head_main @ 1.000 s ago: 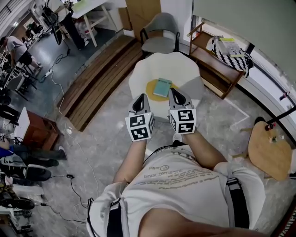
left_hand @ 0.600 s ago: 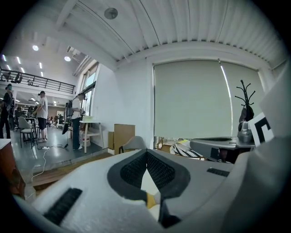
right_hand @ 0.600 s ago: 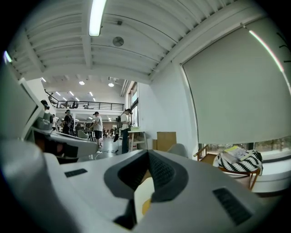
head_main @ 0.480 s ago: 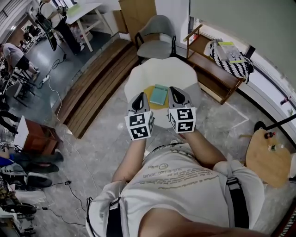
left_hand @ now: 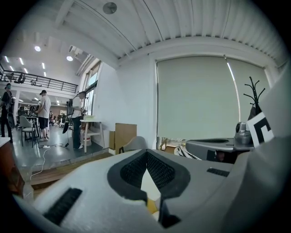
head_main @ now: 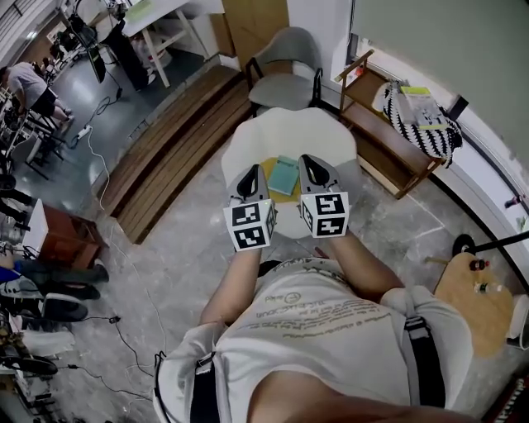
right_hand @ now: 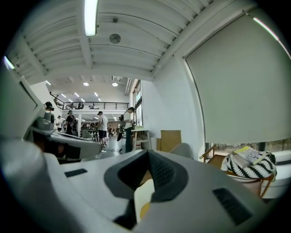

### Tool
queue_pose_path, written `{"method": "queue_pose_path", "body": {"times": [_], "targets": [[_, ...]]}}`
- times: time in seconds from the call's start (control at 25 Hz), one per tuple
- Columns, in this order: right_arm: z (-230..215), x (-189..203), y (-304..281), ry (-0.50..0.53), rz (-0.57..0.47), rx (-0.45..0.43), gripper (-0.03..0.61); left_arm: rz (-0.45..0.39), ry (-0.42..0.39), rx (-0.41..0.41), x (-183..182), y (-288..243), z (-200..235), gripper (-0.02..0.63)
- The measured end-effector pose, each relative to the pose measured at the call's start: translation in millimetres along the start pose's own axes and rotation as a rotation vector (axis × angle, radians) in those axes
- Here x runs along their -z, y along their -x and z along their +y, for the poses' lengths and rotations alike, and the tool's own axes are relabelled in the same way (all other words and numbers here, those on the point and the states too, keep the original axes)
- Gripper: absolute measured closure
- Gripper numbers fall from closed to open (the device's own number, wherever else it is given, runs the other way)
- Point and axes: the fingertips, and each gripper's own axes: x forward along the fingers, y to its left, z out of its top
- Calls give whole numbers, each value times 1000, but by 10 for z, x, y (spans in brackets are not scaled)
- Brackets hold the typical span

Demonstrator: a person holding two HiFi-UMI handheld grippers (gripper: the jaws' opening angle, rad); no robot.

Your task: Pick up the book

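Bright, even light; soft shadows. Long lamp [right_hand: 91, 17] glares on ceiling [right_hand: 118, 59]. Gripper views bend round w/ black corners; close jaws look blurry, far stuff sharp. Head view curves at edges.

Book [head_main: 284, 174] cover detail seemingly too small.

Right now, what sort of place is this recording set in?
Probably an open-plan office or workshop with a lounge corner: a white table holding a book, a grey armchair beside it, and work desks with standing people across the floor.
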Motion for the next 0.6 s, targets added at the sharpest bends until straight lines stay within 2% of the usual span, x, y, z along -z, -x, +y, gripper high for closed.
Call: {"method": "queue_pose_path", "body": {"times": [0.6], "targets": [[-280,208,-302,-37,65,21,551,59,18,34,143,-468,-78,594]]}}
